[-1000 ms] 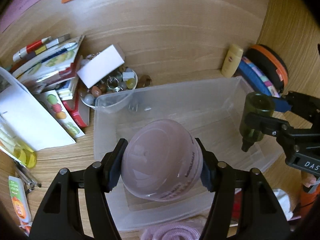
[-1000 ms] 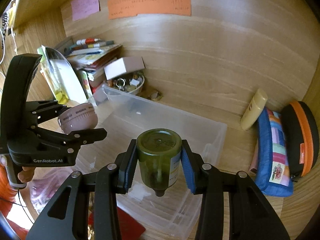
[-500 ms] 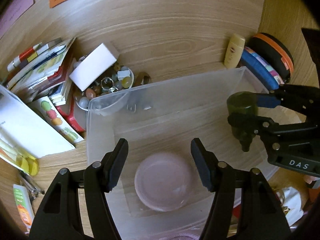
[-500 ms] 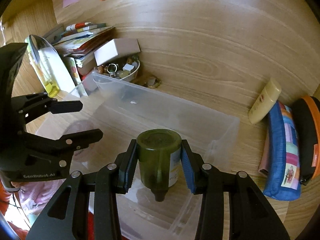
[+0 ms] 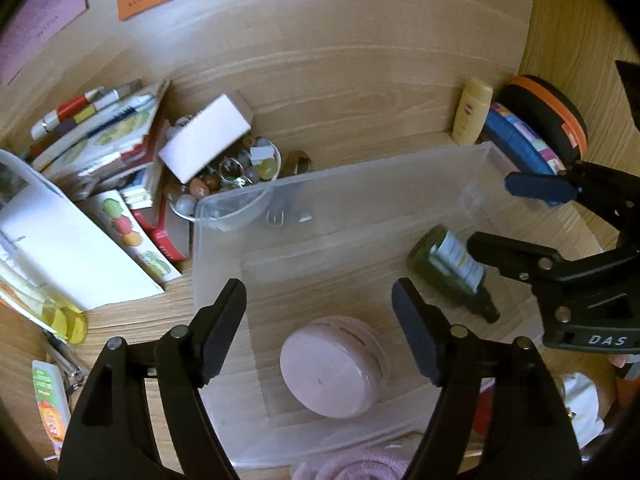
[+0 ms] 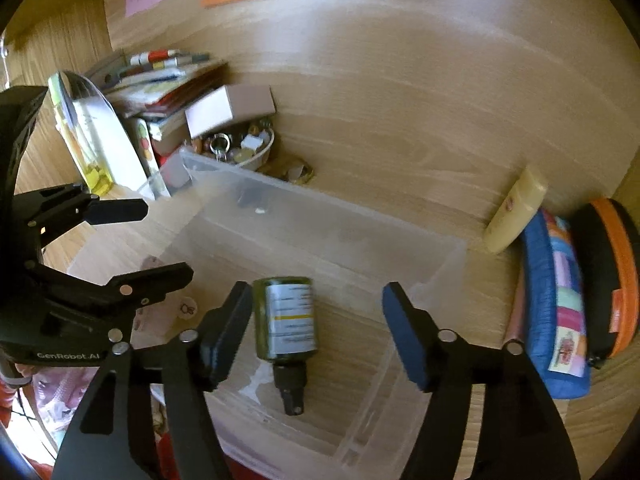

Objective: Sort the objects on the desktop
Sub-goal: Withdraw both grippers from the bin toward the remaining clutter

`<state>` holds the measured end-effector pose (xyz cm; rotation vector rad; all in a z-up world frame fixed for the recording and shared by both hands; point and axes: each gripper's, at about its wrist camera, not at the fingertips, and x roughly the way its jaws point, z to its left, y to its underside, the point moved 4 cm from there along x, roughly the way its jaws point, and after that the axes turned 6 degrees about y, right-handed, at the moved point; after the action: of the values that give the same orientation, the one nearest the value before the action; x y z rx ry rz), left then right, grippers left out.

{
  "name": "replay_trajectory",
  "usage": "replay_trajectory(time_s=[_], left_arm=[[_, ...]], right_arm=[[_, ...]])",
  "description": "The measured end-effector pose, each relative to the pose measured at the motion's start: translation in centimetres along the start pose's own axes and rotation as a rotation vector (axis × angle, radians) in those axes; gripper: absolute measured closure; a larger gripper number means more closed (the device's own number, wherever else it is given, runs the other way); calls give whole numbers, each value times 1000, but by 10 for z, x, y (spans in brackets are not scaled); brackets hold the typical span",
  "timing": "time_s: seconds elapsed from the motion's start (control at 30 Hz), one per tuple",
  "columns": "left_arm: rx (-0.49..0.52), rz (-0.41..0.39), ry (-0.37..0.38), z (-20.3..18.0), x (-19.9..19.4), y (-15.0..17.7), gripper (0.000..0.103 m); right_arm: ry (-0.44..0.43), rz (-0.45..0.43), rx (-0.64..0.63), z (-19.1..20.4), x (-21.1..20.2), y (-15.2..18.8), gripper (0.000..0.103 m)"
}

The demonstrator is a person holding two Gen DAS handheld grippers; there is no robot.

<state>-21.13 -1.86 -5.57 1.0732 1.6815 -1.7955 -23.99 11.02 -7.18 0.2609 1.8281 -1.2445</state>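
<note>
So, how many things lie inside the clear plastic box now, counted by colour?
Pink: 1, the round pink case
Dark green: 1, the green bottle, lying on its side
Total: 2 in the clear box. Small bits near its far wall are too small to identify, so they are not counted.

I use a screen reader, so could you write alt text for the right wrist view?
A dark green bottle lies on its side in a clear plastic bin, between the opening jaws of the right gripper, which do not touch it. The left gripper hangs open at the left. Books, a bowl of trinkets and pouches sit around the bin on a wooden desk.
</note>
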Motion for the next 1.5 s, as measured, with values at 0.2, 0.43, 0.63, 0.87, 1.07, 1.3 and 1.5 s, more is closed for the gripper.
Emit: replay_trajectory(time_s=[0.2, 0.43, 0.63, 0.87, 1.07, 1.3, 1.5], left_arm=[[-6, -74, -11, -1, -30, -2, 15], [-26, -169, -24, 2, -75, 3, 8], [-45, -231, -39, 6, -108, 15, 6], [-50, -266, -70, 10, -136, 41, 3], [-80, -247, -77, 15, -144, 70, 3], [-132, -216, -89, 24, -145, 104, 3], [-159, -180, -75, 19, -141, 137, 3]], right_arm=[[25, -88, 23, -6, -39, -3, 22], [36, -150, 52, -9, -81, 4, 19], [39, -191, 68, -5, -110, 15, 15], [54, -252, 71, 3, -144, 33, 5], [54, -265, 54, 13, -157, 52, 5], [-39, -254, -6, 44, -162, 79, 5], [-122, -225, -125, 89, -154, 98, 6]])
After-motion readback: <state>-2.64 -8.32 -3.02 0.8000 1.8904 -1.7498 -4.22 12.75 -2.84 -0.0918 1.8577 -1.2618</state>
